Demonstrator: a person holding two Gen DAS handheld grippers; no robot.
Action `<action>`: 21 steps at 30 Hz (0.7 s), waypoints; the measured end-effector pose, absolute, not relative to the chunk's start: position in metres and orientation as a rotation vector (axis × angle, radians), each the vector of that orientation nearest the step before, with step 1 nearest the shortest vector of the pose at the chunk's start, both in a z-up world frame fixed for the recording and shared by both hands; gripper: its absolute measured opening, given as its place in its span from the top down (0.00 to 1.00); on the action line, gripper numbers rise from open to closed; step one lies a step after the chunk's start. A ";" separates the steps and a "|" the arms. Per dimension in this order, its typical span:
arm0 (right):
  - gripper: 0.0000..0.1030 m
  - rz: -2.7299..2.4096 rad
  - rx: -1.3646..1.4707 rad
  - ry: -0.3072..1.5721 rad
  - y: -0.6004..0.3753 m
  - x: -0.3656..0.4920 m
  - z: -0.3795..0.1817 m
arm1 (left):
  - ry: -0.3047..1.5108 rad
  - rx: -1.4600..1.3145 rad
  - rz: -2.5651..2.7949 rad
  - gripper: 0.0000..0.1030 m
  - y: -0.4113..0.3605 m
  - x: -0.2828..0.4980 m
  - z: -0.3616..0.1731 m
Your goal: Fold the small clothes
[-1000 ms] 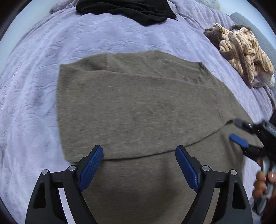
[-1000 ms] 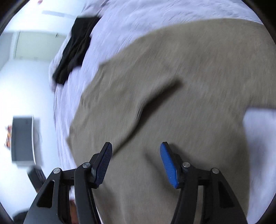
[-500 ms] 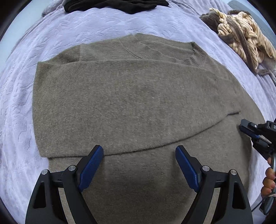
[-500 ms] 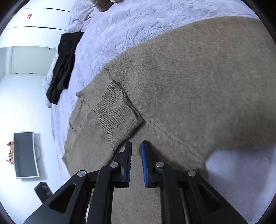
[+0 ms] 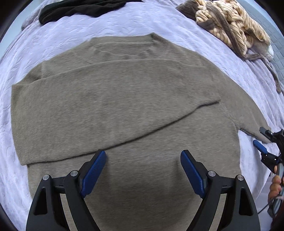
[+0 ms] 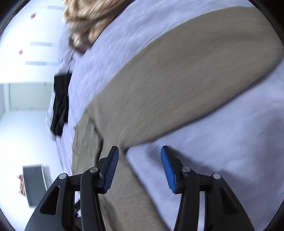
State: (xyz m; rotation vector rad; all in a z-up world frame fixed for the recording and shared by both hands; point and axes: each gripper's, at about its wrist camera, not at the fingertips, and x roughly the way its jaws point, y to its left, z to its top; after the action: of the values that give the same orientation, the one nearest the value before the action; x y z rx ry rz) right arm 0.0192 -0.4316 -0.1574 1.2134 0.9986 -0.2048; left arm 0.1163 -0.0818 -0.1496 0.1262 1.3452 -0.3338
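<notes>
An olive-brown knit sweater (image 5: 124,99) lies flat on the lavender bedspread (image 5: 159,23), neck away from me, with its left sleeve folded across the chest. My left gripper (image 5: 143,170) is open and empty, low over the sweater's lower body. My right gripper (image 6: 140,165) is open and empty, beside the spread right sleeve (image 6: 177,85); it also shows at the right edge of the left wrist view (image 5: 262,142), just off the sleeve's cuff. The right wrist view is motion-blurred.
A black garment (image 5: 85,8) lies at the bed's far edge, also visible in the right wrist view (image 6: 60,106). A heap of tan striped clothes (image 5: 230,26) sits at the far right. A dark screen (image 6: 33,183) and white walls lie beyond the bed.
My right gripper, shut half a second ago on the folded sleeve's cuff, has opened and drawn off to the right sleeve. The left gripper stayed open over the sweater.
</notes>
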 end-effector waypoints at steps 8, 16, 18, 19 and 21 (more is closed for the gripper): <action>0.48 -0.583 1.413 0.780 -0.525 -0.064 -0.173 | 1.349 0.139 -0.380 0.16 -0.120 0.119 -0.154; 0.82 -0.484 1.658 0.560 -0.552 -0.054 -0.195 | 1.347 0.141 -0.398 0.16 -0.138 0.122 -0.157; 0.89 -0.397 1.687 0.531 -0.550 -0.040 -0.190 | 1.344 0.134 -0.399 0.16 -0.138 0.122 -0.156; 0.89 -0.353 1.681 0.516 -0.548 -0.030 -0.183 | 1.340 0.129 -0.398 0.16 -0.138 0.123 -0.155; 0.89 -0.254 1.645 0.501 -0.545 -0.009 -0.169 | 1.329 0.120 -0.395 0.16 -0.133 0.123 -0.150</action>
State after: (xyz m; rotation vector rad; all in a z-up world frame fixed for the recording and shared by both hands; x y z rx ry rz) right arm -0.0086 -0.5447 -0.1692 1.6448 0.5010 -0.2542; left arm 0.1232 -0.1330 -0.1503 0.1198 1.3288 -0.3949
